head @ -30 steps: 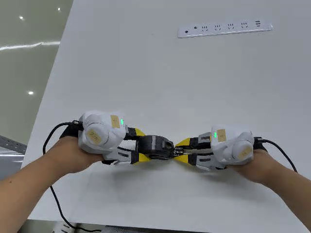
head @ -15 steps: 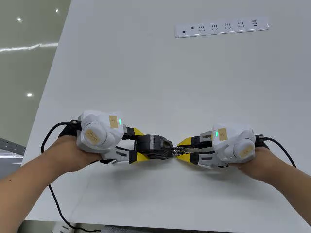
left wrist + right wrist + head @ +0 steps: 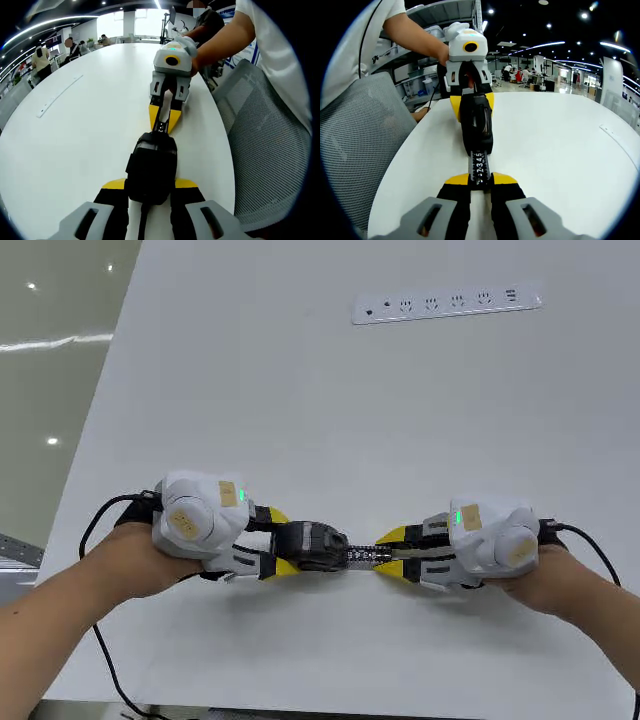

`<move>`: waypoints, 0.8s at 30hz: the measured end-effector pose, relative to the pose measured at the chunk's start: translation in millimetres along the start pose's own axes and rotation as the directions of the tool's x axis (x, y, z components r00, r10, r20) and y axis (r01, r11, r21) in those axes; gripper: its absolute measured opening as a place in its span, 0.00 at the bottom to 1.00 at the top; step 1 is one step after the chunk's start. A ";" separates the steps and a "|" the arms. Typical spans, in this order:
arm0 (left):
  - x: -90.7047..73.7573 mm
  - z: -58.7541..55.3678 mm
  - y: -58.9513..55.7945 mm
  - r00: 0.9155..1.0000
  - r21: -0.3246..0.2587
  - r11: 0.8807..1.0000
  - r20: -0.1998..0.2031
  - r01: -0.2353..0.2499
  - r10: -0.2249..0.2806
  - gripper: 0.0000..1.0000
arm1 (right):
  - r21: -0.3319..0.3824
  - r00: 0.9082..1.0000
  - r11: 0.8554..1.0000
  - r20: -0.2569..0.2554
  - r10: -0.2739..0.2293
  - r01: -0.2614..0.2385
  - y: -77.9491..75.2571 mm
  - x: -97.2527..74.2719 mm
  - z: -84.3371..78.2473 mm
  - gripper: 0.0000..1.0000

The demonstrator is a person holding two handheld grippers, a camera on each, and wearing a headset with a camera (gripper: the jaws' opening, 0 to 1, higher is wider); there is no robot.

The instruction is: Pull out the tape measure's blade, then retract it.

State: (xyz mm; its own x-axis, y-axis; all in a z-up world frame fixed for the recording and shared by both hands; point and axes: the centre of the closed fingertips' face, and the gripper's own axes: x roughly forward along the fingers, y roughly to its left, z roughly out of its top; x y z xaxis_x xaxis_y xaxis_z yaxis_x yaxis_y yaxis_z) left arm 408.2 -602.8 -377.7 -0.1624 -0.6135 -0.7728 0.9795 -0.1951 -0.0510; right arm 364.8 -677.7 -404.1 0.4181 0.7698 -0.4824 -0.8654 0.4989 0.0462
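In the lower middle of the head view, the tape measure sat just above the white table. Its dark case was clamped from both sides by the yellow-tipped jaws of the left gripper. Immediately to its right in the frame, the right gripper had its jaws pinched together on the outer end of the blade. A short stretch of blade bridged the gap between the two tools. In the right gripper view the blade's printed numbers ran up the centre of the frame, from the jaws to the mouth of the case. The end hook was hidden between the jaws, so whether the grip was on the hook or on the strip behind it could not be told. The grippers faced each other nose to nose along one line, probably so that a pull would run straight out of the case mouth without kinking the blade. The firm hold on the case would anchor it against the spring. With so little blade out, the pulling-out step looked to be only at its start. A power strip lay well apart at the upper right.
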 end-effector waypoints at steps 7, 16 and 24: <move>0.2 -0.2 0.2 1.000 -0.002 1.000 -0.001 0.000 0.000 0.29 | 0.004 1.000 1.000 -0.009 -0.001 0.001 -1.3 -7.4 -3.2 0.13; 0.5 0.0 0.2 1.000 -0.003 1.000 -0.002 -0.002 0.002 0.29 | 0.009 0.999 1.000 -0.031 -0.008 0.009 -3.7 -23.3 -11.8 0.12; 0.6 1.0 -0.2 1.000 -0.007 1.000 -0.001 -0.004 0.004 0.29 | 0.004 0.999 1.000 -0.050 -0.014 0.014 -6.0 -36.2 -16.4 0.12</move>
State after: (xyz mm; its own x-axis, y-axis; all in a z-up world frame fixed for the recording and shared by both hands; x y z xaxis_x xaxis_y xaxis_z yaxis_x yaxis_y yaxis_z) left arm 407.8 -603.8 -377.6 -0.1581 -0.6137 -0.7736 0.9809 -0.1873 -0.0518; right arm 350.3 -715.1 -401.2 0.4161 0.7418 -0.5259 -0.8582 0.5116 0.0427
